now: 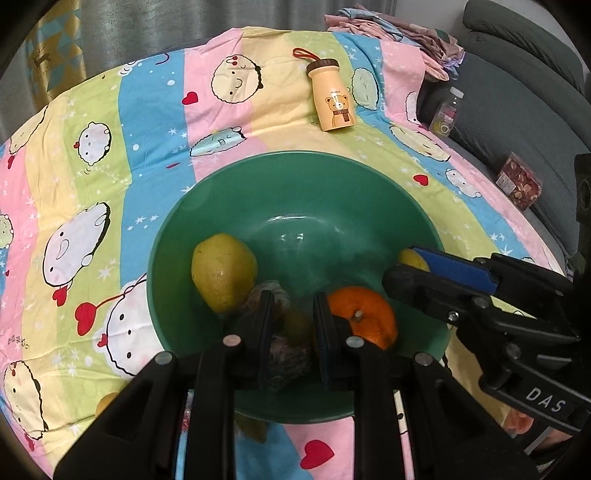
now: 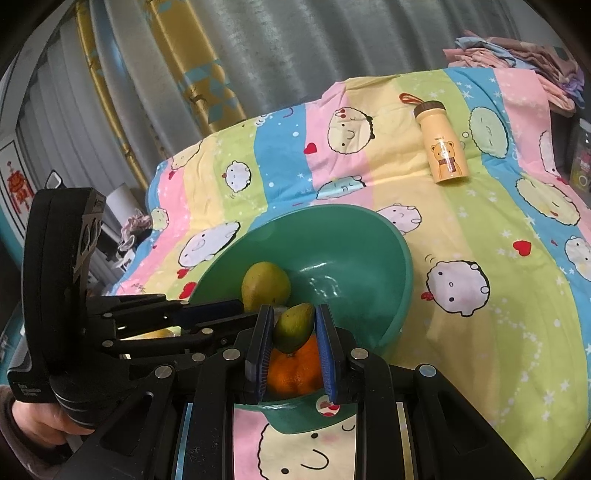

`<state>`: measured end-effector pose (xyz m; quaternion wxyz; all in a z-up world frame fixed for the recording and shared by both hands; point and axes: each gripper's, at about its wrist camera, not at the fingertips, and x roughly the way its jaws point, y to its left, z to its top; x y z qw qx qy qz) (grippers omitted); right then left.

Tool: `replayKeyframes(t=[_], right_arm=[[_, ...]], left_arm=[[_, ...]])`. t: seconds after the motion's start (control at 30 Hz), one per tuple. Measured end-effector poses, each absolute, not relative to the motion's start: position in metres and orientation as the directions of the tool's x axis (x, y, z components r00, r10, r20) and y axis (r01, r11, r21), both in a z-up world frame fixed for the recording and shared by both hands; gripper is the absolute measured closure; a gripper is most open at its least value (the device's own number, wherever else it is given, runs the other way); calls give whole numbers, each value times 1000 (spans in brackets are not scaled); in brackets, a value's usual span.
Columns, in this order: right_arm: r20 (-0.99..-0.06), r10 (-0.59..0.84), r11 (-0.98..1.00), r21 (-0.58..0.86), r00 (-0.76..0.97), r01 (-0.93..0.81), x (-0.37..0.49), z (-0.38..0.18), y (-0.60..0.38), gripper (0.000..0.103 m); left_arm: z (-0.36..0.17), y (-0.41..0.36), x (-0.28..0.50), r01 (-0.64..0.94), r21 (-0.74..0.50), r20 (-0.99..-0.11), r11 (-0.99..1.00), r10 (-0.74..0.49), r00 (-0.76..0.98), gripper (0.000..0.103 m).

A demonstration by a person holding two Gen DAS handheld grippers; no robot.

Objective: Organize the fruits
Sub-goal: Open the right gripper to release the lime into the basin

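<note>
- Green bowl (image 1: 207,221) on the striped cartoon-print cloth (image 1: 92,155); it holds a yellow-green pear (image 1: 223,273) at 9 o'clock and an orange (image 1: 364,314), stem up, at 4 o'clock.
- Left gripper (image 1: 290,325): jaws nearly together over the bowl, pressed on a dull mesh-wrapped fruit (image 1: 286,354) with a yellowish patch; its kind cannot be told.
- Right gripper (image 2: 293,345): blue pads (image 2: 325,332) closed on a small green-yellow mango (image 2: 293,326), held just above the orange (image 2: 293,373).
- The left wrist view alone shows the wrapped fruit and a yellow fruit (image 1: 410,258) at the bowl's 3 o'clock rim, partly hidden by the right gripper (image 1: 417,273).
- The right wrist view alone shows the mango whole, and a hand (image 2: 48,424) on the left gripper's handle at 8 o'clock.
- A cream bear-print bottle (image 1: 332,96) lies on the cloth at 12 o'clock, beyond the bowl.
- Surroundings: grey and gold curtains (image 2: 207,66) behind, folded clothes (image 1: 399,33) at 1 o'clock, a grey sofa (image 1: 517,92) at 2 o'clock.
</note>
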<state>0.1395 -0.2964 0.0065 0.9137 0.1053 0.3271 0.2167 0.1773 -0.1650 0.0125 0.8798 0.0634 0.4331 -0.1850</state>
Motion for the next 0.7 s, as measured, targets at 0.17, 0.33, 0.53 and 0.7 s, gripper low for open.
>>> replayKeyframes(t=[0.17,0.33,0.53,0.7], right_arm=[[-552,463,885,334,694,-325,139,5,-297,78],[-554,461,885,336,693,-321,140,5,-297,78],[-553,453,886,371,699,-279,141,7,-306,60],[-515,471,871,403,716,-282,136,15,-311,53]], left_arm=[[13,-164,178,379,-38,-785,925,-262,561,83],[13,-163,177,376,-41,-782,926,-264,565,83],[20,-156,174,360,-75,-763,930,-286,579,69],[41,-135,165,335,-109,-717,936,-307,626,51]])
